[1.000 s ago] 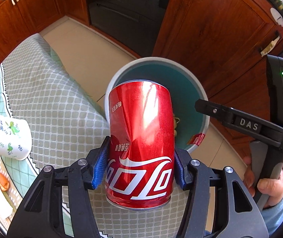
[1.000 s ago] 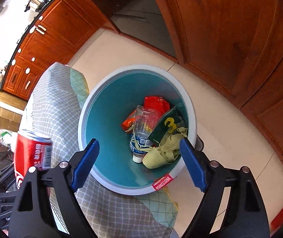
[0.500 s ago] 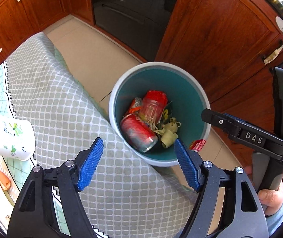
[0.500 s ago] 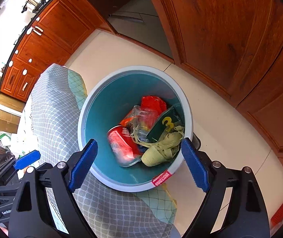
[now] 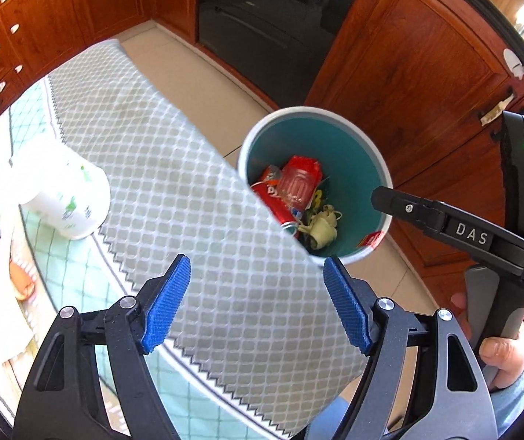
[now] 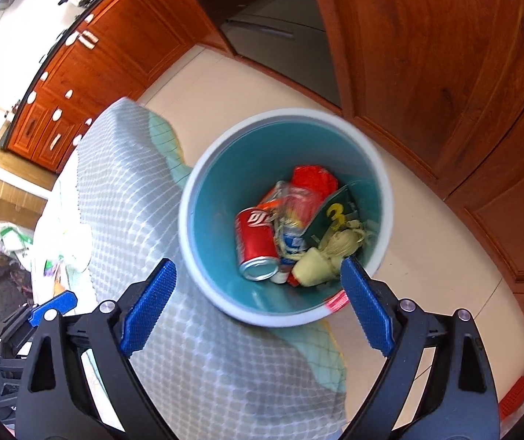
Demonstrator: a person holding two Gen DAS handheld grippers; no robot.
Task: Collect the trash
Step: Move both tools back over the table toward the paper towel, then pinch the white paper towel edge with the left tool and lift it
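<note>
A round bin with a white rim (image 5: 384,168) (image 6: 192,267) and teal inside stands on the floor beside the table. A red cola can (image 6: 255,242) (image 5: 272,202) lies in it with a clear plastic bottle (image 6: 298,203), a red wrapper (image 6: 313,178), a dark green card and a beige knotted scrap (image 6: 335,253). My left gripper (image 5: 256,304) is open and empty above the tablecloth edge. My right gripper (image 6: 258,306) is open and empty above the bin's near rim; it also shows in the left wrist view (image 5: 427,212).
A grey-and-white checked cloth (image 5: 188,190) over a pale green cloth covers the table. A white paper cup (image 5: 67,198) with green print lies on its side at the left. Wooden cabinets (image 5: 419,73) and a dark appliance stand around the beige tile floor.
One second ago my left gripper held the cola can over the bin. It opened and the can fell in. The left gripper has since drawn back over the table.
</note>
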